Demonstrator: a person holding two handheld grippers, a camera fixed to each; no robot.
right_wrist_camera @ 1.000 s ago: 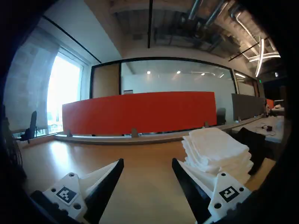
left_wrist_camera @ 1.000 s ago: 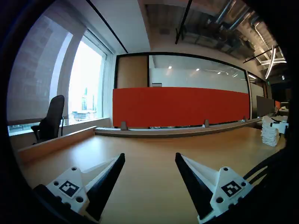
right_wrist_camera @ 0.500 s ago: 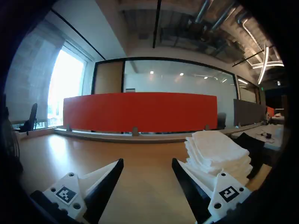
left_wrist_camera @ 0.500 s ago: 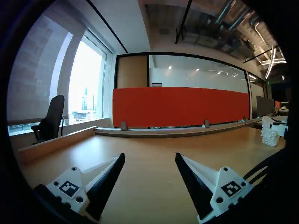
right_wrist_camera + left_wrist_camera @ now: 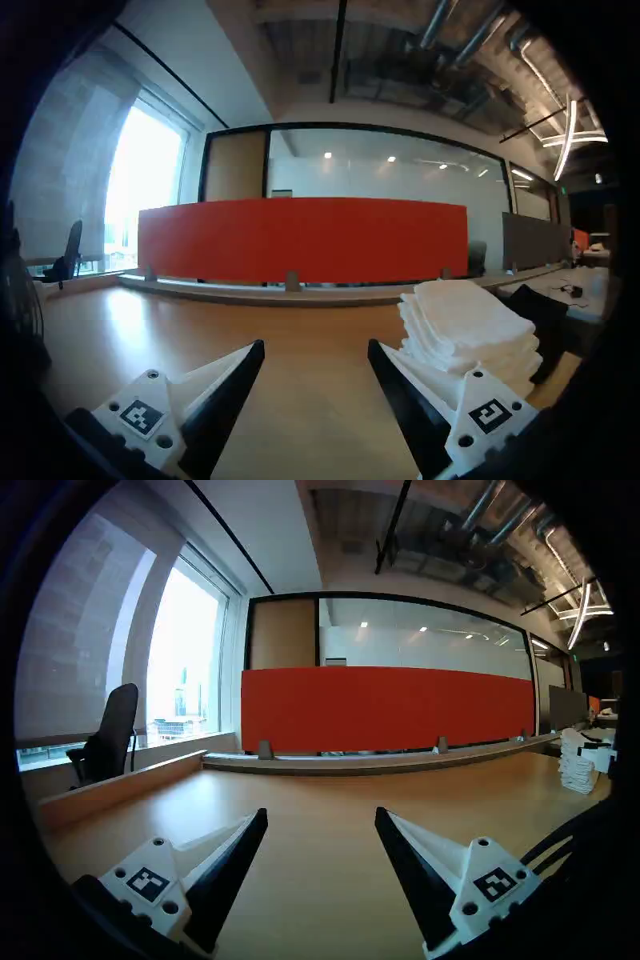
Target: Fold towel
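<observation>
Since 1 second ago my right gripper (image 5: 314,346) has swung slightly; my left gripper (image 5: 320,810) has stayed put. Both sit low over the bench (image 5: 160,320), fingers wide, holding nothing. 1 stack of folded towels (image 5: 468,324) lies ahead, partly behind the finger on the right gripper view's right side. 1 red divider (image 5: 304,240) and 1 chair (image 5: 108,736) stand beyond.

No text, label or number can be read.
</observation>
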